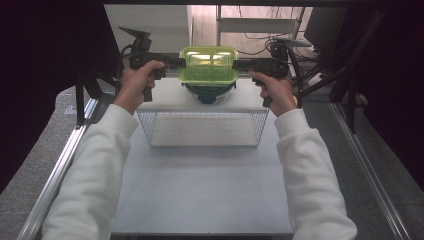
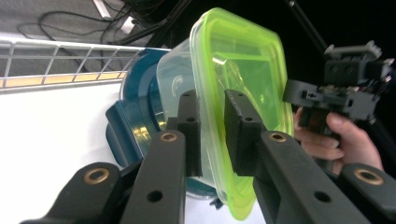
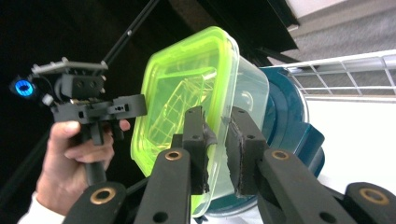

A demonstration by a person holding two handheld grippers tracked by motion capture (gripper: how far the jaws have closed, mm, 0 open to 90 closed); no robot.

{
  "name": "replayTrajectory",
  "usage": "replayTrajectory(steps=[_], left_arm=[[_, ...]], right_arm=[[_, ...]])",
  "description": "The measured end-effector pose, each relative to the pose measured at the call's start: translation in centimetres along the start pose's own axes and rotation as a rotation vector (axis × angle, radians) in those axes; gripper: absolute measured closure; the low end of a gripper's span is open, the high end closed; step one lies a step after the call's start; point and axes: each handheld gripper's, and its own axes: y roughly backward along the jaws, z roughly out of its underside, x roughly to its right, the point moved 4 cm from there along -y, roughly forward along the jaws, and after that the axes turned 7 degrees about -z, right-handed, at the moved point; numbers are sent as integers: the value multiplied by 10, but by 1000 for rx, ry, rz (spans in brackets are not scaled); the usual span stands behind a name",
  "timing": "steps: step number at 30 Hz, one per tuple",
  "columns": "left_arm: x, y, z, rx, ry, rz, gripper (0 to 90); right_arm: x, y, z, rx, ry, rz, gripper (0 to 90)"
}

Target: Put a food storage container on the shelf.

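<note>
A clear food container with a lime-green lid [image 1: 208, 64] is held level between my two grippers, over the white shelf at the back. My left gripper [image 1: 181, 63] grips its left edge; in the left gripper view the green lid's rim [image 2: 243, 70] runs between the jaws of my left gripper [image 2: 213, 133]. My right gripper [image 1: 237, 65] grips the opposite edge, its pads closed on the rim of the lid [image 3: 182, 93] in my right gripper [image 3: 219, 140]. Directly under the container lies a dark teal bowl [image 1: 208, 93] [image 2: 135, 126] [image 3: 289, 116]. I cannot tell whether the container touches it.
The white shelf [image 1: 170, 97] sits on top of a wire rack [image 1: 202, 127] standing on the white table [image 1: 200, 185]. Dark frame posts and cables stand at both sides and behind. The person's white sleeves reach in along both sides of the table.
</note>
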Motion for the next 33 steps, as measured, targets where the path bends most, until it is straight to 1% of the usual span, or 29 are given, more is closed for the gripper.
replayTrajectory(steps=[1,4,6,10,12,13,14,15,16,17,18,19,20,21,22,23,24,25,27,30,31,32,33], left_arm=[[-3,-2,-2,1,25,5,767],[-6,-7,-4,4,49,9,754],[-9,-9,-4,6,61,8,743],[-10,-11,-4,8,63,0,723],[-11,-12,-4,10,61,-1,694],[-10,-14,-4,16,51,-1,658],[-10,-14,-4,16,51,-1,588],[-9,-15,-5,45,38,-35,501],[-9,-15,-5,45,38,-35,435],[-8,-15,-5,60,25,-43,382],[-7,-13,-5,77,17,-42,382],[-4,-8,-6,109,-8,-53,296],[-3,-6,-6,119,-22,-61,274],[-3,-4,-5,126,-31,-65,261],[-3,-4,-5,126,-31,-65,253],[-2,-2,-5,130,-37,-66,246],[-1,-2,-2,132,-52,-82,238],[0,-2,-1,130,-63,-91,234],[2,-3,0,131,-73,-88,234],[3,-4,1,132,-76,-85,233],[3,-3,1,134,-78,-80,233],[3,-3,1,134,-78,-80,232],[2,-4,1,130,-78,-79,231]], right_arm=[[4,-2,-1,12,-43,-6,769],[10,-4,-3,23,-98,-13,758],[13,-6,-3,27,-118,-13,747],[15,-8,-3,27,-135,-9,730],[16,-9,-3,28,-131,-5,715],[15,-10,-3,35,-128,-6,639],[15,-10,-3,35,-128,-6,639],[12,-11,-4,62,-116,-12,515],[12,-11,-4,62,-116,-12,515],[8,-10,-5,91,-64,9,444],[8,-10,-5,91,-64,9,444],[4,-9,-4,102,-26,52,365],[4,-8,-3,102,-10,71,342],[3,-8,-3,109,3,88,326],[3,-8,-3,109,3,88,326],[0,-8,-1,92,4,68,313],[0,-11,1,75,-9,48,316],[-1,-12,1,71,-4,48,329],[-2,-14,2,67,8,55,325],[-2,-15,1,67,5,55,324],[-2,-17,2,61,6,41,328],[-2,-17,2,61,6,41,328],[-2,-19,2,55,1,26,326]])
